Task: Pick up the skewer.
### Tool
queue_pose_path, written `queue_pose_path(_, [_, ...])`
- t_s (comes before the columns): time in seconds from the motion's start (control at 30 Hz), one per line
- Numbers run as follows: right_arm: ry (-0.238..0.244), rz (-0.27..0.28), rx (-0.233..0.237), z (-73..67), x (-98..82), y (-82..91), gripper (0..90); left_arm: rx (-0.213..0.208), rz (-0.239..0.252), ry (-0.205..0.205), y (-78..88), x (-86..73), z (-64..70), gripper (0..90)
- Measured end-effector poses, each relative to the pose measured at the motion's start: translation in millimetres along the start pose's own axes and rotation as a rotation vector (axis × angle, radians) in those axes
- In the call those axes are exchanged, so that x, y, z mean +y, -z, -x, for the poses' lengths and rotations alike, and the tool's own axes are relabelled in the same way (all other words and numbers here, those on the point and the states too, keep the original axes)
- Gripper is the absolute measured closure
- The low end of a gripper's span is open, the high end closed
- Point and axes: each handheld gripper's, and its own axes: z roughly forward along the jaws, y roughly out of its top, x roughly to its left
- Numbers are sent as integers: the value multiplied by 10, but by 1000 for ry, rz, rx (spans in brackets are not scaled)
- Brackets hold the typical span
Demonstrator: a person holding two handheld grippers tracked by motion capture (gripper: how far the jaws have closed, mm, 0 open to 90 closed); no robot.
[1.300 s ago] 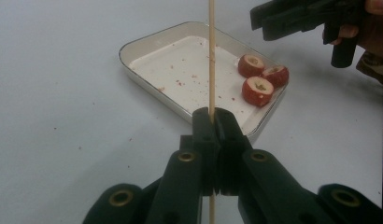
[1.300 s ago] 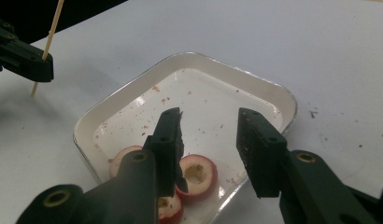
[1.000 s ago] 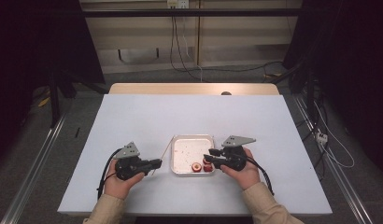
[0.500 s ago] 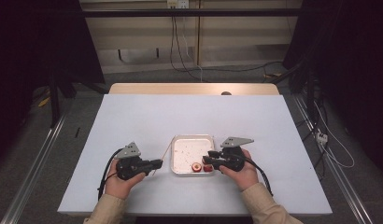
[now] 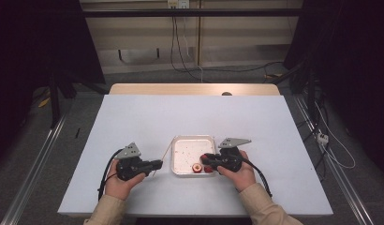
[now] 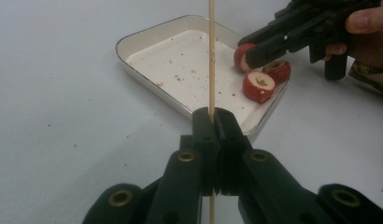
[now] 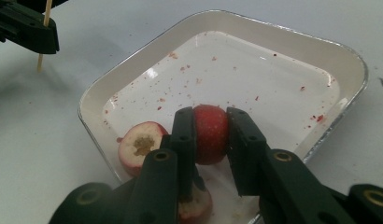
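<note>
We had the right gripper [image 7: 210, 135] just closing, jaws clamped on a fruit piece [image 7: 211, 133] in the tray [image 7: 292, 42] — left gripper [image 6: 213, 122] clamped the skewer [image 6: 211, 56]. Next, probably: lift the piece, line it up with the skewer's tip.

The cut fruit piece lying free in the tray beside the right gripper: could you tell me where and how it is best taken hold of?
Grip the free fruit piece across its rounded red sides, coming from the right gripper side. Its pale cut face tilts up, so the pads should press on skin, as on the held fruit piece. Mind the tray wall close by.
</note>
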Motion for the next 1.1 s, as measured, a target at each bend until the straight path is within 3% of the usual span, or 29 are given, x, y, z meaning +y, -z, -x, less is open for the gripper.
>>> queue_pose_path(0.13, [-66,46,11,21,21,31,743,-5,1,3,8,2,7,886])
queue_pose_path(0.17, [-108,87,15,42,47,76,743,-6,3,4,7,2,10,886])
queue_pose_path(0.23, [-122,104,18,50,57,96,743,-11,3,5,10,5,15,886])
queue_pose_path(0.27, [-162,146,27,73,87,147,744,-12,5,5,11,7,18,886])
queue_pose_path(0.3, [-162,146,27,73,87,147,744,-16,3,4,15,14,27,886])
queue_pose_path(0.33, [-181,181,25,86,106,192,744,-17,5,4,14,18,36,886])
queue_pose_path(0.7, [-190,246,11,39,207,316,744,-77,-1,19,-79,41,158,887])
queue_pose_path(1.1, [-169,273,-14,-48,348,349,745,-93,1,41,-77,38,179,887])
